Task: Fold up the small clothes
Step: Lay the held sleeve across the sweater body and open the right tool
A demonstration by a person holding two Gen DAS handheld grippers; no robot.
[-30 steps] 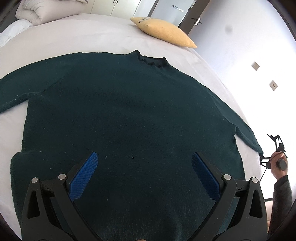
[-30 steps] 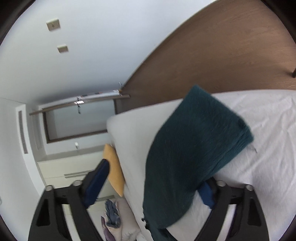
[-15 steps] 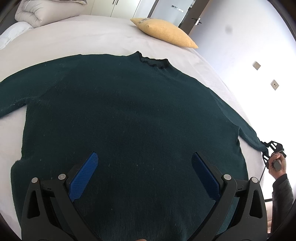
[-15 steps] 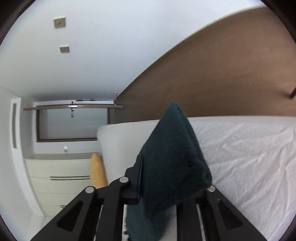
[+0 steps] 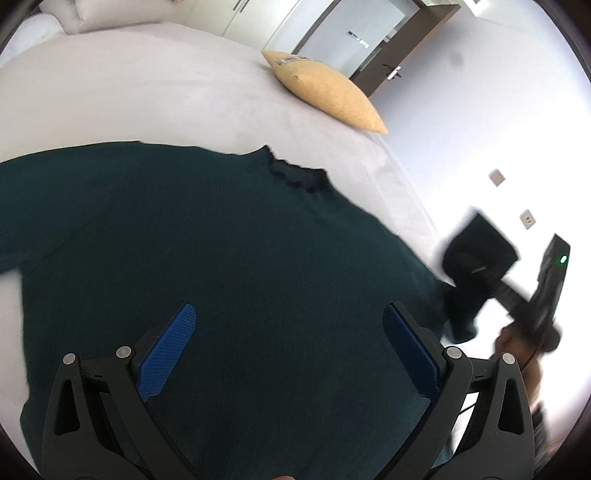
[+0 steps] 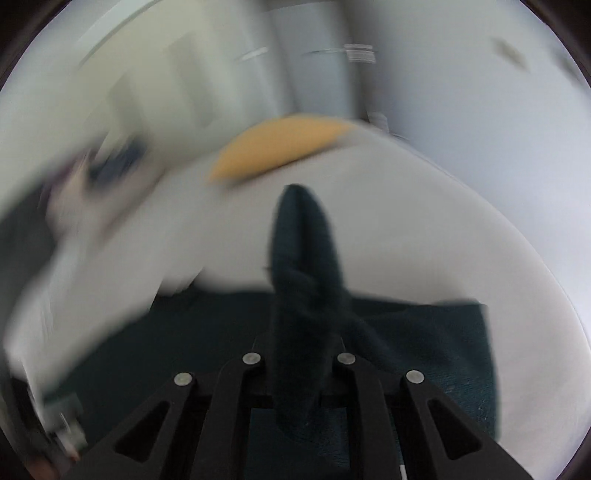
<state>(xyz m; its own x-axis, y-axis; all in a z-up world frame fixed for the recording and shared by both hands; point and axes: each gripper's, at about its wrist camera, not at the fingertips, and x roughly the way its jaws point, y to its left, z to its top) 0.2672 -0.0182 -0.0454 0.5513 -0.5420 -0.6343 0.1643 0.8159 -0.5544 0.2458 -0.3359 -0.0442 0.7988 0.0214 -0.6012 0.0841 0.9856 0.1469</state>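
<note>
A dark green sweater [image 5: 221, 258] lies flat on the white bed [image 5: 129, 92], collar [image 5: 295, 175] toward the far side. My left gripper [image 5: 288, 343] is open and empty, hovering over the sweater's lower body. My right gripper [image 6: 299, 354] is shut on the sweater's right sleeve cuff [image 6: 303, 277], which stands up between its closed jaws. In the left wrist view the right gripper [image 5: 517, 295] holds the lifted sleeve [image 5: 472, 266] above the bed's right edge. The right wrist view is blurred by motion.
A yellow pillow [image 5: 325, 96] lies at the bed's far right corner, and shows in the right wrist view [image 6: 280, 147]. A white duvet [image 5: 92, 11] is piled at the far left. A white wall [image 5: 498, 110] stands close on the right.
My right gripper has lifted the sleeve cuff off the bed's edge and swung it up and inward over the sweater. The left gripper has stayed open over the sweater.
</note>
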